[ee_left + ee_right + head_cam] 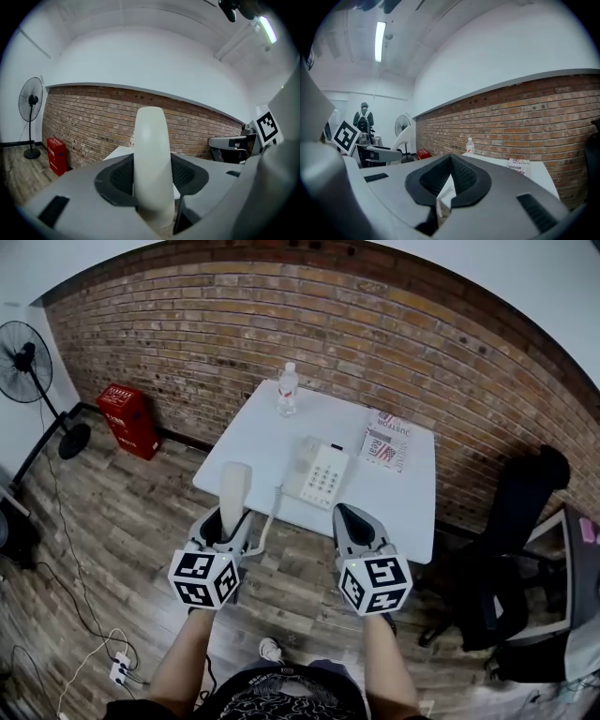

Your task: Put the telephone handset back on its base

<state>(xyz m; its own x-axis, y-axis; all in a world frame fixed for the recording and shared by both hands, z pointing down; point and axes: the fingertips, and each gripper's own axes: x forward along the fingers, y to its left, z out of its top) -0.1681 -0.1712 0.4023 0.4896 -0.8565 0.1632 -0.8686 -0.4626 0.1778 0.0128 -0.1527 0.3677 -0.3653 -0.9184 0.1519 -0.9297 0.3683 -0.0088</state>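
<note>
A cream telephone handset stands upright between the jaws of my left gripper, which is shut on it, held over the floor just short of the table's near left corner. Its coiled cord runs up to the white telephone base on the white table. The base's cradle side is bare. My right gripper hangs level with the left one, in front of the table's near edge, jaws shut with nothing in them. Through its jaw gap a bit of cord shows.
A water bottle stands at the table's far edge and a magazine lies right of the base. A red crate and a fan stand at left, a black chair at right, a power strip on the floor.
</note>
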